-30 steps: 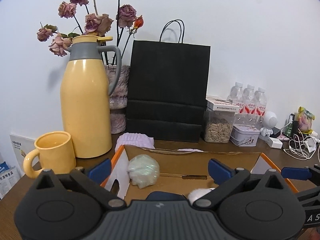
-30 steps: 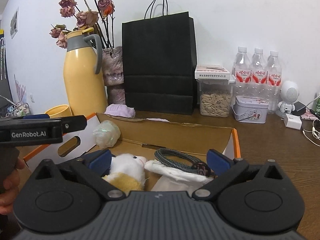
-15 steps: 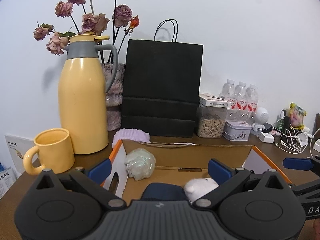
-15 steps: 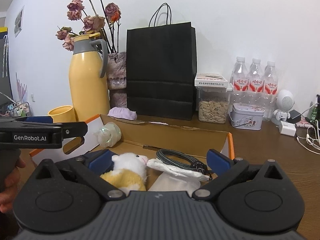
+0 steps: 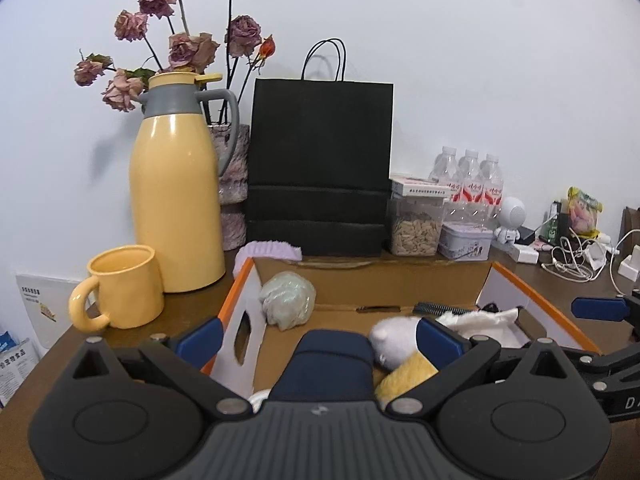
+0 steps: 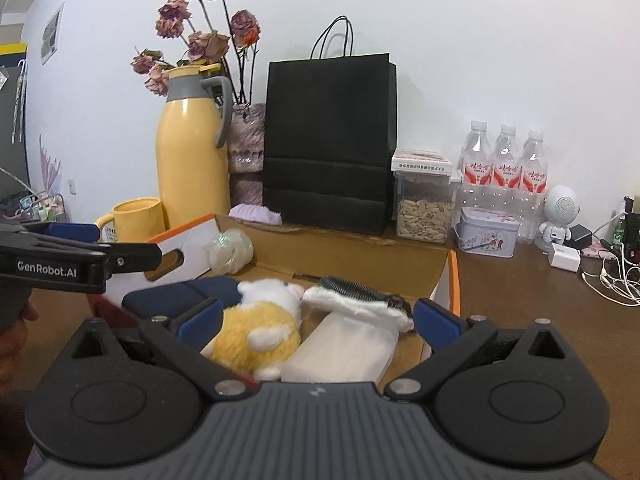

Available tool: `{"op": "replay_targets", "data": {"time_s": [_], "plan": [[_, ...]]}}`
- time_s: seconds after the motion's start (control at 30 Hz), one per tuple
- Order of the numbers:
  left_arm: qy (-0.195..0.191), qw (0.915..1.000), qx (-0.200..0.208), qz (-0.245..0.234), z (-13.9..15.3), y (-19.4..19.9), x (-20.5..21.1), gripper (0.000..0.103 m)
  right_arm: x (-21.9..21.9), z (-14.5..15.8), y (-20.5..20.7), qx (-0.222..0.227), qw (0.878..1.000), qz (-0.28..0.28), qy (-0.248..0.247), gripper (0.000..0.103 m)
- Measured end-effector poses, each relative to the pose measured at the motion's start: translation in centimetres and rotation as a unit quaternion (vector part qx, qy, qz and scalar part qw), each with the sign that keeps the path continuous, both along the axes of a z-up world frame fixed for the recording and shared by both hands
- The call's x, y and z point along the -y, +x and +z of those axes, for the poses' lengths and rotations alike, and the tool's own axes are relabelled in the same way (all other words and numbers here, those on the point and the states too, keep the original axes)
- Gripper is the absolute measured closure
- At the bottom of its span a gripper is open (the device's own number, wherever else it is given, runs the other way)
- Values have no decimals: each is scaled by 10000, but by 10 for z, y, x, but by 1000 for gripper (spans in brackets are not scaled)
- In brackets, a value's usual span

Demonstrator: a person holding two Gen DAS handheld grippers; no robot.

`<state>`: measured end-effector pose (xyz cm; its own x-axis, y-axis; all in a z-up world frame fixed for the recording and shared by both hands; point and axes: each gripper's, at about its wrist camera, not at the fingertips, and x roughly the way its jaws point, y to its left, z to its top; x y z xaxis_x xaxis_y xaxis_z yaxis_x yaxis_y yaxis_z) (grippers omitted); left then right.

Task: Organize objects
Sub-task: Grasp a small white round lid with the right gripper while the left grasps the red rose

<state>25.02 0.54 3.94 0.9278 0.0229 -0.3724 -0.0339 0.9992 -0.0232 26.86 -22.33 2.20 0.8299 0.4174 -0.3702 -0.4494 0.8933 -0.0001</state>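
Note:
An open cardboard box [image 5: 380, 280] [image 6: 360, 248] with orange-edged flaps sits on the brown table. Inside lie a pale green crumpled bag [image 5: 287, 303] [image 6: 230, 250], a dark blue pouch [image 5: 328, 364] [image 6: 180, 294], a yellow-and-white plush toy [image 6: 260, 328] [image 5: 394, 334], a white cloth with a black coiled cable [image 6: 356, 294] and a clear packet [image 6: 344, 354]. My left gripper [image 5: 318, 338] is open and empty above the box's near left. My right gripper [image 6: 316, 316] is open and empty above the plush and packet.
A yellow thermos [image 5: 176, 204], yellow mug [image 5: 120, 288], dried roses in a vase [image 5: 188, 48], black paper bag [image 5: 320, 168], lilac cloth [image 5: 270, 250], seed jar [image 5: 416, 228], tin [image 5: 466, 240], water bottles [image 5: 468, 180] and cables [image 5: 576, 256] crowd the back and right.
Both grippers have drawn back and risen, so more of the box's contents shows. The jaws stay open and nothing was picked up.

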Motion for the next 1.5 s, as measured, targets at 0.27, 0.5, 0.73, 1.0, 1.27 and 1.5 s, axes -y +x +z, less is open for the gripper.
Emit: {"op": "replay_targets", "data": {"time_s": [0.27,0.5,0.73,1.0,1.27,1.5], "plan": [[27,9999,-111,-29,-8,-25,-2,0,5,-7,-27,-81,10000,43,12,0],[7,9995,-324,14,-14,-46,-7,0,10,-17,-53,-264,9996,42,26,0],[-70,9976,-684,24,-25,-67,-15,0,7,-30,-71,-719,9966,271,-305,0],[-143,9953,-946,115,-34,-93,-18,0,8,-42,-86,-977,9935,352,-463,8],[-279,9952,-934,34,-30,-106,-3,0,10,-50,-81,-1321,9889,633,-231,72],[-193,9952,-935,-235,-30,-100,35,0,26,-43,-88,-1011,9941,326,200,74]]}}
